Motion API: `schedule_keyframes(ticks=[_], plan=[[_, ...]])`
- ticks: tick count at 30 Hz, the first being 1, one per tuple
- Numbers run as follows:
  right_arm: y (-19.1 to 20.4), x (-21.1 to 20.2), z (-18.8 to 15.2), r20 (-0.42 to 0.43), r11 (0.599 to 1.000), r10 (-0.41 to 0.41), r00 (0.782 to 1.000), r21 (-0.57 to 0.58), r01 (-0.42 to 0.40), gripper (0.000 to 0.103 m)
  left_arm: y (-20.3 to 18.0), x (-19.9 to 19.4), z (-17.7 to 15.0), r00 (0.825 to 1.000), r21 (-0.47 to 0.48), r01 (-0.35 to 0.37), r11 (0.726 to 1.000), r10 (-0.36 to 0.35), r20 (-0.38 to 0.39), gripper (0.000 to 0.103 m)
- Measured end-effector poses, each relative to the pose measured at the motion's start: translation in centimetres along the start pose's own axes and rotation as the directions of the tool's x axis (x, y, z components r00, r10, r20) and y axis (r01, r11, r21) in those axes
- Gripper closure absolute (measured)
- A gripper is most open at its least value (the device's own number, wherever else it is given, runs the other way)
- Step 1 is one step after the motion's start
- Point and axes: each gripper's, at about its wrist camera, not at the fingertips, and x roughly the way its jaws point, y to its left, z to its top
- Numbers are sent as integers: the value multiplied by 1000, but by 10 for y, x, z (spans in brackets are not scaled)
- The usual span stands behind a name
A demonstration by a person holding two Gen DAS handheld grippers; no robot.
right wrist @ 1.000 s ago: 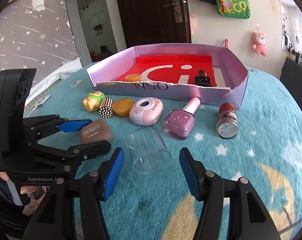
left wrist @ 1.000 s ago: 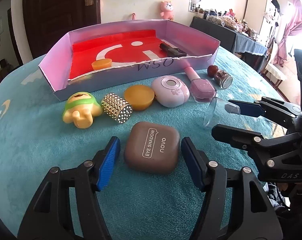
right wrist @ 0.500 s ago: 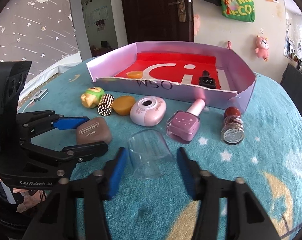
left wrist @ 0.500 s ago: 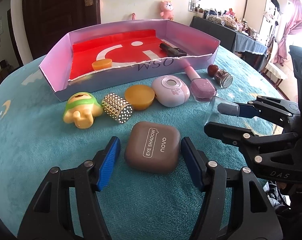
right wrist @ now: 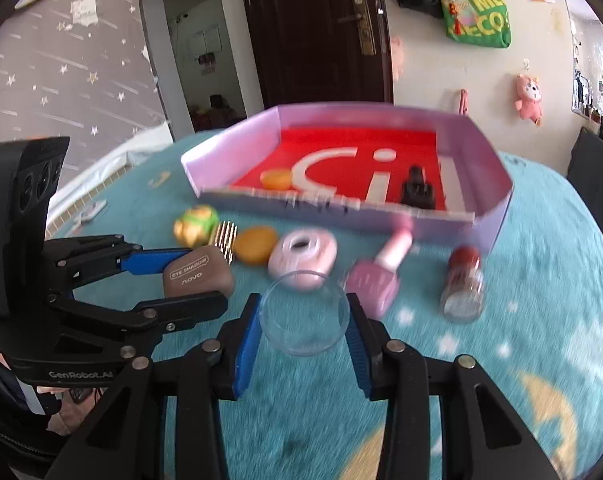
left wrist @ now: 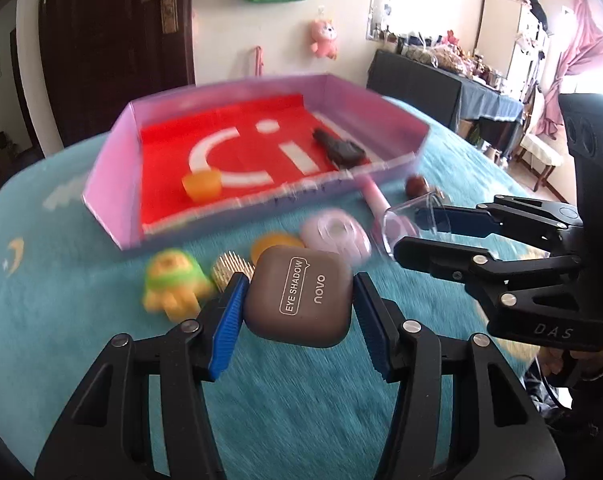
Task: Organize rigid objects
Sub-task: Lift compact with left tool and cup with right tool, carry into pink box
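My left gripper (left wrist: 299, 312) is shut on a brown eye shadow case (left wrist: 299, 300) and holds it above the teal cloth; the case also shows in the right wrist view (right wrist: 197, 278). My right gripper (right wrist: 303, 322) is shut on a clear plastic cup (right wrist: 305, 314), lifted off the cloth; the cup also shows in the left wrist view (left wrist: 407, 222). The pink box with a red floor (left wrist: 109, 184) lies ahead, with an orange cap (left wrist: 202, 185) and a black object (left wrist: 339, 148) in it.
On the cloth before the box lie a yellow-green toy (right wrist: 195, 224), a gold studded cylinder (right wrist: 225, 236), an orange disc (right wrist: 255, 245), a pink round case (right wrist: 303, 252), a pink nail polish bottle (right wrist: 377, 276) and a red-capped jar (right wrist: 463, 284).
Both grippers closed on their objects and lifted them off the cloth. Both views now sit higher and are blurred by motion.
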Motion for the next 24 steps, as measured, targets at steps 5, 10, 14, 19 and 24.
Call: schedule_keyframes(ticks=[5, 10, 14, 19, 24], plan=[[-9, 0, 33, 35, 1000, 15, 999, -9, -15, 60, 12, 11, 35, 1000, 18, 23, 1000, -23, 14, 52], [-21, 18, 73, 11, 998, 19, 1000, -57, -19, 60, 22, 47, 68, 997, 58, 61, 996, -58, -41, 52], [-30, 50, 101, -61, 992, -1, 998, -129, -7, 60, 29, 78, 85, 992, 86, 80, 993, -71, -100, 52], [-45, 81, 120, -159, 984, 13, 987, -171, -41, 60, 29, 98, 92, 987, 138, 94, 986, -75, -139, 52], [-52, 105, 130, -271, 973, 0, 963, -223, -62, 60, 34, 113, 93, 979, 140, 110, 984, -83, -187, 52]])
